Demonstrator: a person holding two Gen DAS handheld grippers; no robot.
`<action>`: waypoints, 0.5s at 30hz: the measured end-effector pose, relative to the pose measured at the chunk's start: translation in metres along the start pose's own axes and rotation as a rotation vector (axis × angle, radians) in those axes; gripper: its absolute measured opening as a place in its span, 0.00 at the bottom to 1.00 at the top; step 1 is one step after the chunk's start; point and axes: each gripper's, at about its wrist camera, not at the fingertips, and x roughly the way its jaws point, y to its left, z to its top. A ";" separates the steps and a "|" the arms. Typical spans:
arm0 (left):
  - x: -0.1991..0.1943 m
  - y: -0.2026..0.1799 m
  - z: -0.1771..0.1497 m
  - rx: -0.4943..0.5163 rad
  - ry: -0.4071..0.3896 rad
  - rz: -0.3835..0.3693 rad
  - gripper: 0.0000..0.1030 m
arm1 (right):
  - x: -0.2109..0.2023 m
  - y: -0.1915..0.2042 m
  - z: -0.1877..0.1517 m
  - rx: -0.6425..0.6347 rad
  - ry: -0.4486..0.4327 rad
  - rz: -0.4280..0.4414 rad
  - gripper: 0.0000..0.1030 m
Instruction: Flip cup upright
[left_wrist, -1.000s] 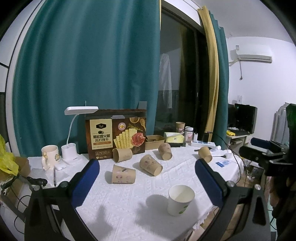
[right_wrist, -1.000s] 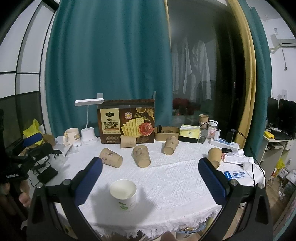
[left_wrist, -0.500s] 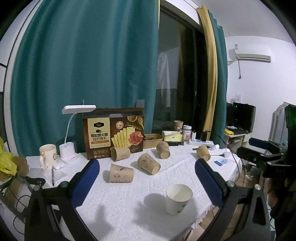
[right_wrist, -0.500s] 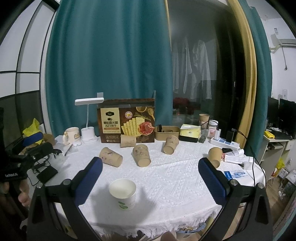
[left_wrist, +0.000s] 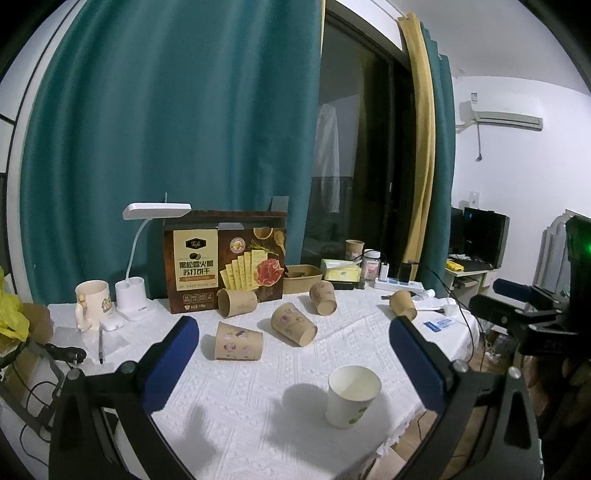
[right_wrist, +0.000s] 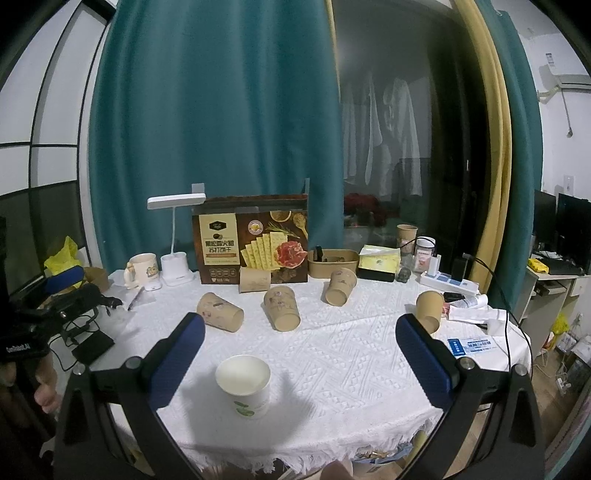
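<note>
A white paper cup (left_wrist: 352, 396) (right_wrist: 244, 385) stands upright near the front edge of the white tablecloth (left_wrist: 258, 406) (right_wrist: 332, 354). Several brown paper cups lie on their sides further back: one (left_wrist: 238, 340) (right_wrist: 219, 312) at the left, one (left_wrist: 293, 324) (right_wrist: 282, 308) in the middle, others (left_wrist: 323, 297) (right_wrist: 340, 286) behind. My left gripper (left_wrist: 295, 354) is open, held above the table with nothing between its fingers. My right gripper (right_wrist: 301, 354) is open too and holds nothing. Each gripper also shows at the edge of the other's view.
A brown cracker box (left_wrist: 225, 266) (right_wrist: 253, 245), a white desk lamp (left_wrist: 138, 291) (right_wrist: 177, 236) and a mug (left_wrist: 90, 301) (right_wrist: 142, 267) stand at the back. A power strip (right_wrist: 448, 282), cables and papers lie at the right. A person's hand (right_wrist: 44, 391) shows at the left.
The left wrist view has tilted up slightly, so the table sits a little lower in it. The right view is nearly unchanged. No cup has moved.
</note>
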 end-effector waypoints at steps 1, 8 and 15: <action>0.000 0.000 0.000 -0.002 0.000 0.001 1.00 | 0.001 0.001 0.000 0.000 0.001 -0.001 0.99; 0.000 0.001 0.000 -0.008 0.000 0.002 1.00 | 0.001 0.002 0.000 -0.001 0.001 0.000 0.99; 0.000 0.001 -0.001 -0.013 -0.005 0.006 1.00 | 0.002 0.003 0.000 -0.003 0.001 0.004 0.99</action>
